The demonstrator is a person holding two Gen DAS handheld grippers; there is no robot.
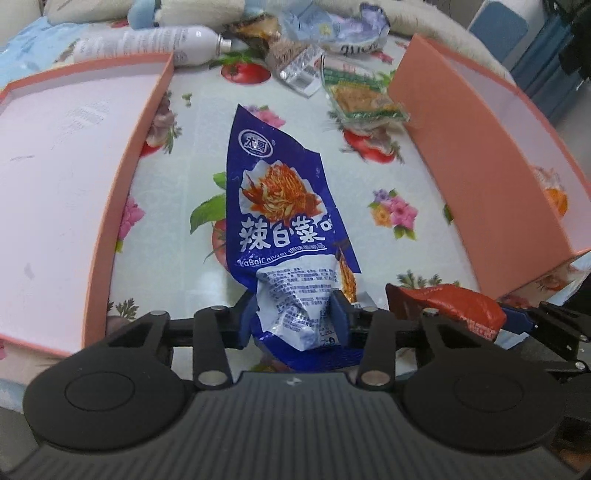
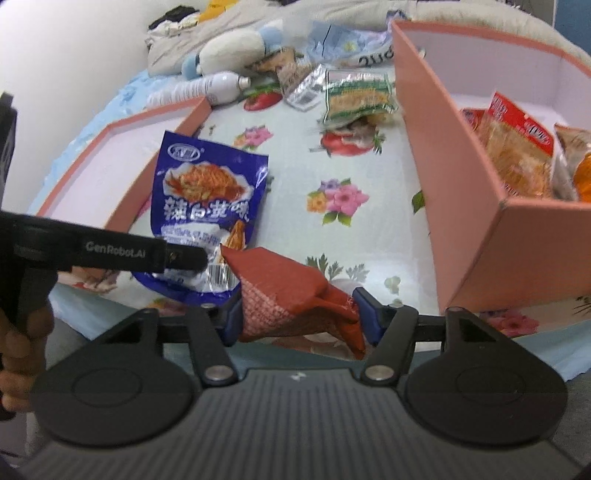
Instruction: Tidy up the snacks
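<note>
A blue snack packet (image 1: 280,192) printed with a red noodle dish lies lengthwise on the flowered cloth between two pink boxes. My left gripper (image 1: 293,314) is shut on its crumpled white lower end, pads pressing both sides. From the right wrist view the same blue packet (image 2: 207,192) sits left of centre. My right gripper (image 2: 301,314) is shut on a red snack packet (image 2: 280,288), also seen low at the right as the red packet (image 1: 450,302). The left pink box (image 1: 122,184) shows nothing inside. The right pink box (image 2: 461,166) holds several packets (image 2: 517,147).
At the far end of the cloth lie a green-edged noodle packet (image 1: 362,96), a clear wrapper (image 1: 299,70), a white bottle (image 1: 155,42) on its side and a heap of other packets (image 1: 332,26). A plush toy (image 2: 236,44) lies beyond. A hand (image 2: 18,343) grips the left gripper's handle.
</note>
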